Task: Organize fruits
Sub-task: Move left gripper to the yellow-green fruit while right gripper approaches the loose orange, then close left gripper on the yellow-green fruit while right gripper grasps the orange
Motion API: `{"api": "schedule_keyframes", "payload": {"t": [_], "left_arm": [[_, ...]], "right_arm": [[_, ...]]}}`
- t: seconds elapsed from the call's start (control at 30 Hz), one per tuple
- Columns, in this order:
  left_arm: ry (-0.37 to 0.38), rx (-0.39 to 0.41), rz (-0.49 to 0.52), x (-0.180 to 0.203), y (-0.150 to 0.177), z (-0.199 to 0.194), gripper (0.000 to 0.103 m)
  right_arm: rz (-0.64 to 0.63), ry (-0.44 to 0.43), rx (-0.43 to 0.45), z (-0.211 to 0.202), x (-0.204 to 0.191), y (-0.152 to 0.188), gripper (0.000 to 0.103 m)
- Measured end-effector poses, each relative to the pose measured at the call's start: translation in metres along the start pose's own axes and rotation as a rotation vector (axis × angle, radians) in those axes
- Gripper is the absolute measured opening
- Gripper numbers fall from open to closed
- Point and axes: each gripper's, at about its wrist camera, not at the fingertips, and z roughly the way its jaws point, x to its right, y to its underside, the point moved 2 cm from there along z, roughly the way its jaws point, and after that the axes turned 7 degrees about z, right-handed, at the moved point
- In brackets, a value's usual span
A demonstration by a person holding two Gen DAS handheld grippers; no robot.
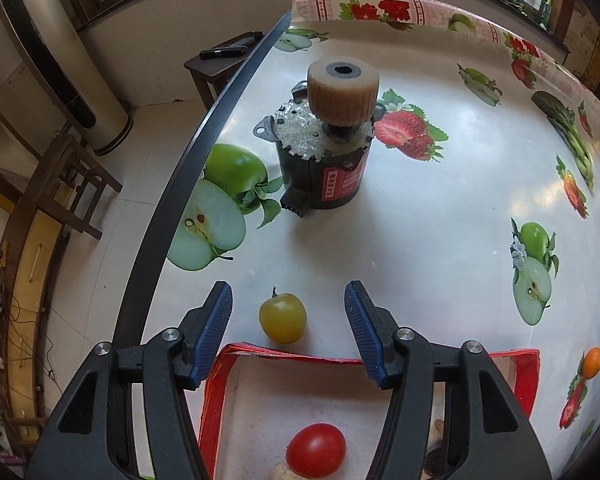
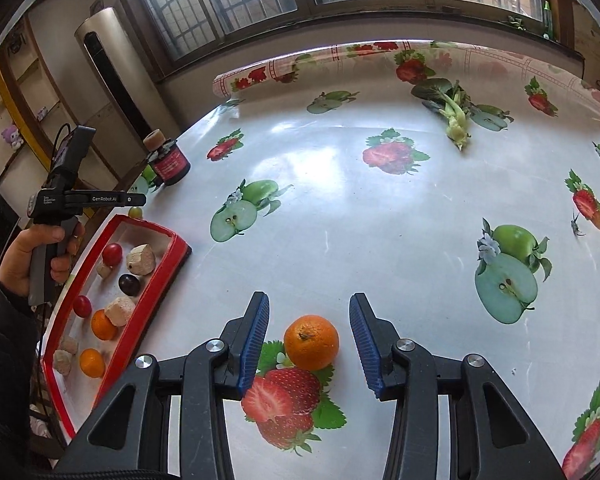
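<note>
Left gripper (image 1: 288,312) is hanging over the table's left edge with its jaws spread, nothing clamped. A yellow-green cherry tomato (image 1: 283,317) is sitting on the table (image 1: 440,216) between the blue pads (image 1: 216,316), touching neither, just past the far rim of the red tray (image 1: 300,354). Inside the tray, right under the gripper, a red tomato (image 1: 316,455) is lying on the pale floor.

Right gripper (image 2: 309,340) is also standing released, fingers either side of an orange (image 2: 311,342) that's resting on the tablecloth's strawberry print, with clear gaps on both sides.

From the right wrist view the tray is sitting along the table's left edge, holding two small oranges (image 2: 103,324), a couple of red tomatoes (image 2: 112,254), a dark plum-looking fruit (image 2: 129,284) and some pale chunky bits (image 2: 141,260) I can't identify. The person's hand (image 2: 40,256) is gripping the left tool's handle beside it.

Other stuff around: a dark canister thing with a tan ribbed knob (image 1: 324,136) is standing near the left edge, beyond the yellow tomato, and a bok choy (image 2: 452,108) is lying way off toward the far right corner. Nothing's blocking either fruit.
</note>
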Motion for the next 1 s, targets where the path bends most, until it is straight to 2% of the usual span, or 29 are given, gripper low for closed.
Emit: {"api": "schedule_keyframes", "payload": {"t": [0.07,0.17,0.27,0.3,0.37,0.4,0.47,0.6,0.73,0.87,1.0], "left_arm": [[0.0,-0.021,0.007,0.001,0.003,0.007,0.058],[0.014,-0.009,-0.005,-0.001,0.004,0.009,0.058],[-0.003,-0.005,0.002,0.0,0.003,0.01,0.053],[-0.01,0.0,0.002,0.0,0.003,0.01,0.049],[-0.048,0.009,0.004,-0.001,0.003,0.01,0.033],[-0.044,0.016,0.0,-0.003,0.003,0.008,0.02],[0.005,0.027,-0.022,-0.007,0.004,0.004,0.02],[-0.009,0.062,-0.011,-0.007,0.005,-0.008,0.02],[0.035,0.072,-0.046,-0.015,0.004,-0.012,0.02],[0.061,0.075,-0.061,-0.018,0.003,-0.016,0.02],[0.049,0.066,-0.054,-0.014,0.002,-0.013,0.02]], "right_arm": [[0.001,0.003,-0.008,0.002,0.002,0.001,0.045],[0.003,0.013,-0.016,0.006,0.004,0.003,0.045],[0.019,0.021,-0.022,0.009,0.01,0.005,0.045],[0.022,0.025,-0.026,0.01,0.012,0.006,0.045],[0.03,0.023,-0.035,0.011,0.015,0.009,0.045],[0.033,0.016,-0.037,0.011,0.016,0.011,0.045],[0.027,0.011,-0.036,0.01,0.016,0.014,0.045],[0.024,-0.009,-0.038,0.008,0.012,0.019,0.045],[-0.01,-0.023,-0.064,0.014,-0.001,0.023,0.045],[-0.058,0.009,-0.087,0.023,-0.01,0.03,0.047],[-0.056,0.01,-0.093,0.028,-0.008,0.032,0.043]]}}
